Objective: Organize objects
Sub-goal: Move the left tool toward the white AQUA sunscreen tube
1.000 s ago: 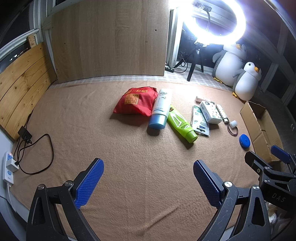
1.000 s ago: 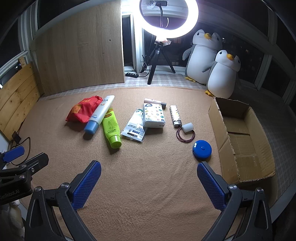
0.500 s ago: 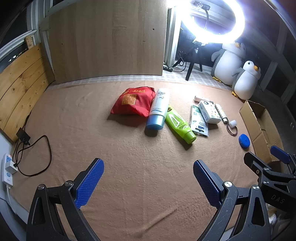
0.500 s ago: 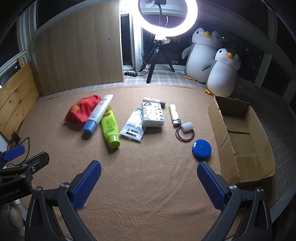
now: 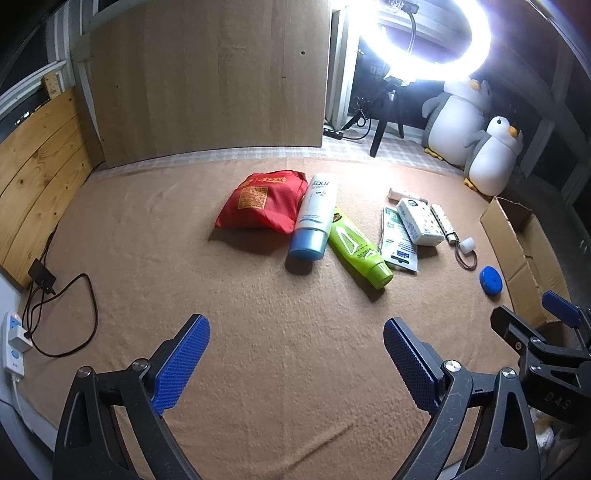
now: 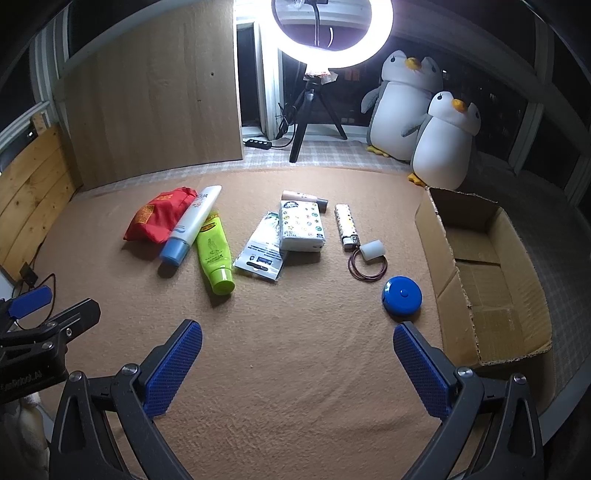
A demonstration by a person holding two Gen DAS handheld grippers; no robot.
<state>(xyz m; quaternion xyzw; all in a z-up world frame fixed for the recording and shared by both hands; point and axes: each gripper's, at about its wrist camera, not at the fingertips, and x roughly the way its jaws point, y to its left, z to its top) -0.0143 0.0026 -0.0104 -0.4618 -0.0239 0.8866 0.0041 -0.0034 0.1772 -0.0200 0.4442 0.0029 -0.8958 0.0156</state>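
Tan blanket [image 6: 295,369] (toiletries [image 6: 216,254], cardboard box [image 6: 491,295])

Left wrist view: low over the near edge of the blanket [image 5: 258,332], facing forward along the open left gripper [image 5: 295,354], nearest the red bag [image 5: 264,205]; box [image 5: 517,251] far at right. Right wrist view: same height, set further right, facing forward along the open right gripper [image 6: 297,362], box [image 6: 491,280] close by. Shared: the row of items, ring light [image 6: 332,33], penguins [image 6: 443,144], and each view catching the other gripper at its edge.
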